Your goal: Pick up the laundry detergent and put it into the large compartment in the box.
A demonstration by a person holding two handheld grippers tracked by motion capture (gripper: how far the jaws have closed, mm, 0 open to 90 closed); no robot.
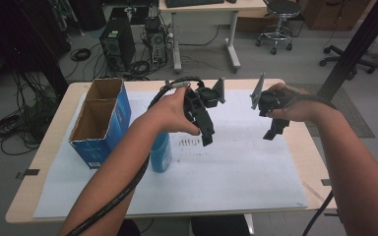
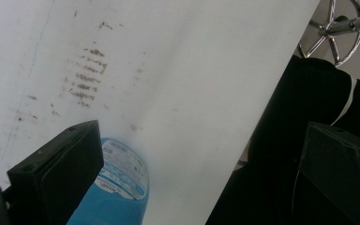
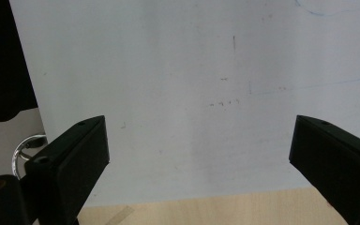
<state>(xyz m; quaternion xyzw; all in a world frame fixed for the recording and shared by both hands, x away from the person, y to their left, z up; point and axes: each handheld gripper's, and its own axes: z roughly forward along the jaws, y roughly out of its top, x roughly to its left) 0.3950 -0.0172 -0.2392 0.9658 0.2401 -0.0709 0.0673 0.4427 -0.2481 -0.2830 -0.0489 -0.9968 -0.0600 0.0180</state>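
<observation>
Table (image 1: 295,147), covered by a white paper sheet (image 1: 246,167). Blue cardboard box (image 1: 103,123), open-topped with two compartments, at nine o'clock on the sheet. Blue bottle (image 1: 161,152), standing just beside the box at its three o'clock, partly hidden under the left forearm. Left gripper (image 1: 206,135), held above the sheet at the bottle's two o'clock, jaws spread wide with nothing between them. Right gripper (image 1: 271,132), at three o'clock from the left one, jaws likewise apart and empty.
</observation>
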